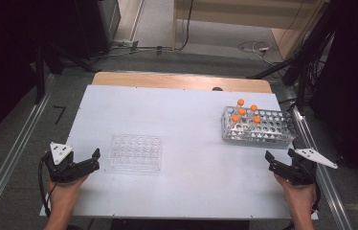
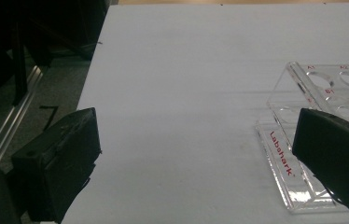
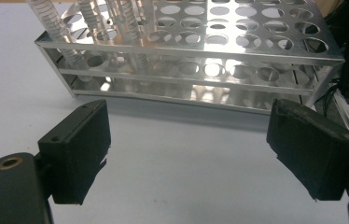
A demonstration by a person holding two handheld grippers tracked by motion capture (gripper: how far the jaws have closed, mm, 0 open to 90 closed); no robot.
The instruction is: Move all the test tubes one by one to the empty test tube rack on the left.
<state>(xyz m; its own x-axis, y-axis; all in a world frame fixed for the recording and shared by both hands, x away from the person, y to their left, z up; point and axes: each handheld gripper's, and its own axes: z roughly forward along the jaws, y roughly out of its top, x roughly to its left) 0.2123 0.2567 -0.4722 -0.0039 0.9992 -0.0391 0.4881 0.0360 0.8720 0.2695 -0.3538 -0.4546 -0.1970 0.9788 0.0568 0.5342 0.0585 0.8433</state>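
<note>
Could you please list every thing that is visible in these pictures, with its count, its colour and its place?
metal rack: one, silver, right part of the table, in front of the right gripper.
tubes: five, clear with orange caps, standing upright in the left end of the metal rack.
clear rack: one, transparent plastic with red lettering, left of centre, holes without tubes.
table: one, white top, wooden edge at the far side.
cables: several, black and white, on the floor behind the table.
left gripper: one, black, near left edge, jaws open, holding nothing.
right gripper: one, black, near right edge, jaws open, holding nothing.
</note>
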